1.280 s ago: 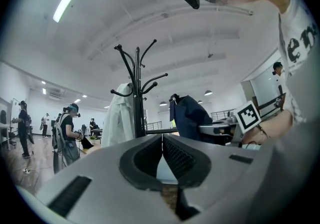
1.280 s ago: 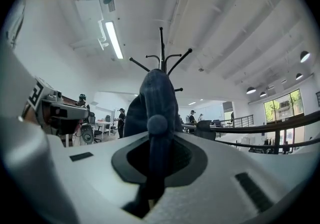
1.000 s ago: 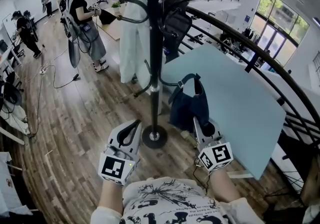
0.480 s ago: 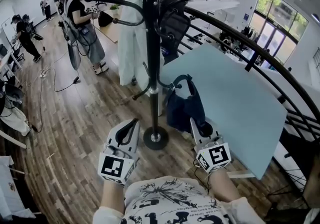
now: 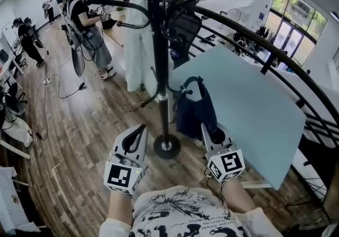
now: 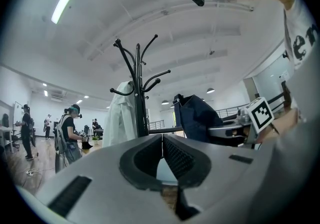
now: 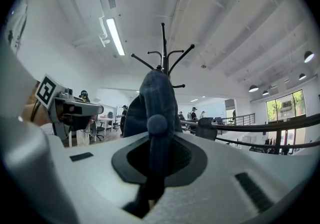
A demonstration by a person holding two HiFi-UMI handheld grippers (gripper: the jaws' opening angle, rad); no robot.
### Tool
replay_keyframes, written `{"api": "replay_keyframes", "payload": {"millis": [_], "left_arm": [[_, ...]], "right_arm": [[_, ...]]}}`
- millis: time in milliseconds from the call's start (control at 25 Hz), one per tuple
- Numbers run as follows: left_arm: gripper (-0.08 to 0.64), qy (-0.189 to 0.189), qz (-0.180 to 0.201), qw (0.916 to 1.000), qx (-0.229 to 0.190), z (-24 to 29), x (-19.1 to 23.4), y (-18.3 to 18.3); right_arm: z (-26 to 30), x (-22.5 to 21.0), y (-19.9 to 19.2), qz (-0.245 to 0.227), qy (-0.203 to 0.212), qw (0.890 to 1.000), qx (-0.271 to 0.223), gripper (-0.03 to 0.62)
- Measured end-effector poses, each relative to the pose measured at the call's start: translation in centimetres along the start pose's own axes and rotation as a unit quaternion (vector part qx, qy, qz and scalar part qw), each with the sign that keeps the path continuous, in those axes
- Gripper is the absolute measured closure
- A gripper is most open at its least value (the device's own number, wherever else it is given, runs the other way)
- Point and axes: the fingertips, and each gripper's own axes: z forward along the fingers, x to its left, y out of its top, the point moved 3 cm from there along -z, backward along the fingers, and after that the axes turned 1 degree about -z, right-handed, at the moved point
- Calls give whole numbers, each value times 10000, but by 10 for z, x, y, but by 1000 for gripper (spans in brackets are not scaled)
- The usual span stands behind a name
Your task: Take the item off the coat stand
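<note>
My right gripper (image 5: 214, 135) has its jaws clamped on the dark blue bag (image 5: 192, 111). In the right gripper view a narrow fold or strap of the bag (image 7: 157, 102), with a small round knob on it, runs down between the pads. My left gripper (image 5: 139, 135) sits on the other side of the coat stand (image 5: 153, 45), low near its base. Its jaws are pressed together with nothing between them (image 6: 162, 140).

The bag hangs on the right side of the coat stand, low down. Its handle loop (image 5: 195, 81) is up around a lower hook (image 5: 180, 90) just off the pole. As far as I can tell the loop is not yet off that hook. A white coat (image 5: 139, 34) hangs higher up, on the far side of the stand.

The bag looks like soft cloth, so I expect it to sag and swing rather than hold its shape. It droops as if little is inside, so I judge it light, though I cannot see its contents. My grip is on the lower body of the bag, which lets me steer it but will not free the loop. Pulling down or sideways from here would only tighten the handle on the hook and could tip the stand. The better hold is the handle loop itself, close to the hook, lifted up and outward. My free left gripper could take it there.
</note>
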Motion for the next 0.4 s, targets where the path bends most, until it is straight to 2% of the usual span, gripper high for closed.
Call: {"api": "replay_keyframes", "payload": {"millis": [400], "left_arm": [[555, 120, -158, 9997, 166, 3, 9, -13]], "right_arm": [[7, 4, 8, 72, 99, 9999, 50, 574]]}}
